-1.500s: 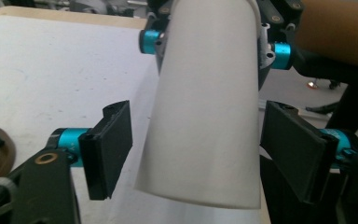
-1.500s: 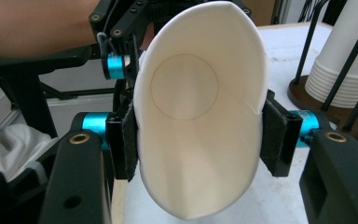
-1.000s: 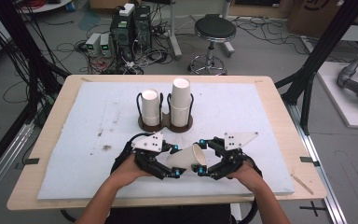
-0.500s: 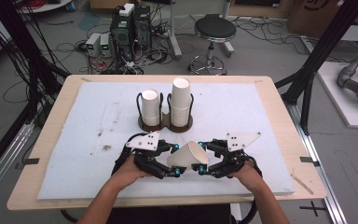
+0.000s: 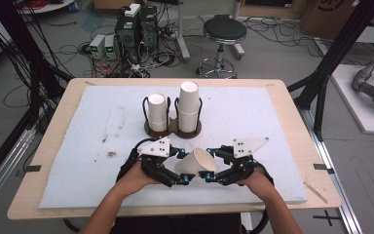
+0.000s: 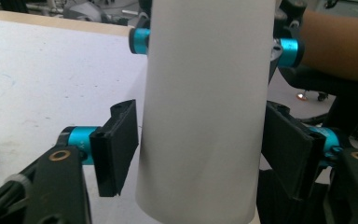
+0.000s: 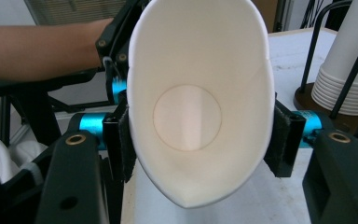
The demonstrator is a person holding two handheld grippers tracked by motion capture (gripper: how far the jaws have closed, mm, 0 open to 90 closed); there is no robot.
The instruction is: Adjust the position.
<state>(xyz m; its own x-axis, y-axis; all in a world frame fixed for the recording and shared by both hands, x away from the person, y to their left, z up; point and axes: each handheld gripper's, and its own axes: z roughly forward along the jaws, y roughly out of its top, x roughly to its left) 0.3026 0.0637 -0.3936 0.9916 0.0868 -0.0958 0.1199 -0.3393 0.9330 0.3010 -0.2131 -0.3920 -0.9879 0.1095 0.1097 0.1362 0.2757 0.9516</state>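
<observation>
A white paper cup [image 5: 196, 165] lies on its side above the near middle of the white mat, its mouth toward my right gripper [image 5: 208, 165]. In the right gripper view the pads press the cup's [image 7: 200, 107] rim into an oval, so my right gripper [image 7: 200, 140] is shut on it, having closed within the last second. My left gripper [image 5: 183, 166] straddles the cup's base end. Its jaws have just been opening. In the left gripper view the cup's wall [image 6: 205, 93] stands between the two pads [image 6: 119, 144] of my left gripper [image 6: 200, 144], with thin gaps on both sides.
A dark wire cup holder [image 5: 173, 130] stands on the mat just beyond the grippers, with a short stack of cups [image 5: 157, 111] on the left and a taller stack [image 5: 188, 105] on the right. That stack [image 7: 349, 70] is close on the right in the right gripper view.
The right gripper's jaws closed onto the cup's rim, squeezing it. The left gripper's jaws spread away from the cup's wall. Both hands stayed in place.
</observation>
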